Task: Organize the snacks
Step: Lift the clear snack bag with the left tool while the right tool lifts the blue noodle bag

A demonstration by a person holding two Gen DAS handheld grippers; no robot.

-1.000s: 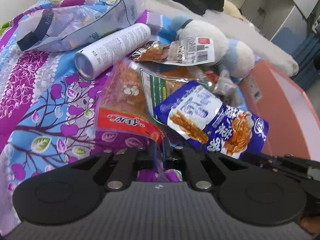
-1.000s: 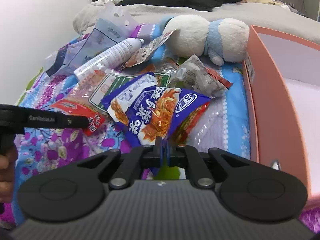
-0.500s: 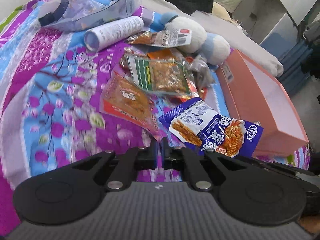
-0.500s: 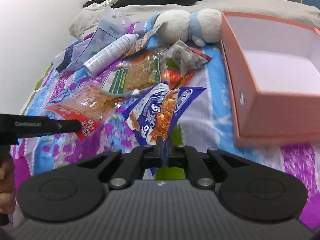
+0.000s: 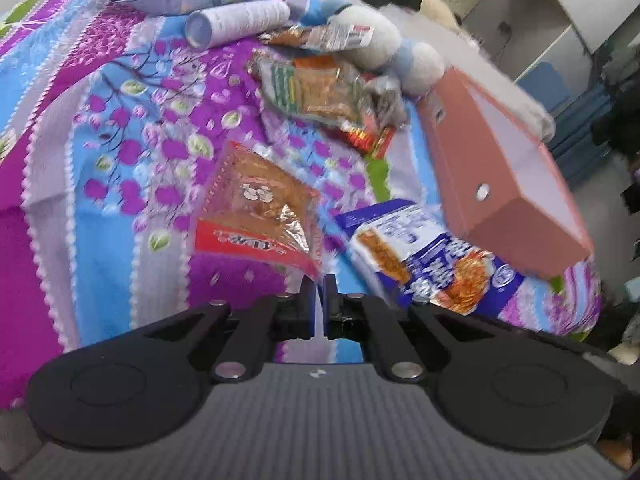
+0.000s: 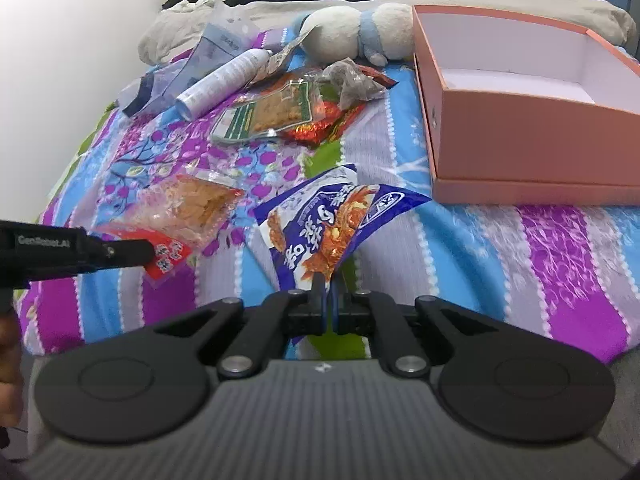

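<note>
Two snack packets hang pinched above the bedspread (image 6: 560,240), one in each gripper; the left gripper (image 5: 319,280) has its jaws pressed together on the corner of an orange-and-red packet (image 5: 256,216), which also shows in the right wrist view with the left gripper's black tip on its red edge; the right gripper (image 6: 326,284) pinches the lower corner of a blue-and-white packet (image 6: 332,220), its jaws closed tight on the film. Both packets sit side by side and near the front corner of an open pink box (image 6: 520,112), whose white inside is bare; the blue packet is the nearer to it. Farther back on the purple-and-blue cover lie a green-labelled packet (image 6: 268,114), a red foil packet (image 6: 320,128) partly under it, a crumpled clear packet (image 6: 352,80), a white spray can (image 6: 224,80) on its side and a plush toy (image 6: 344,34) against the box's far end.
</note>
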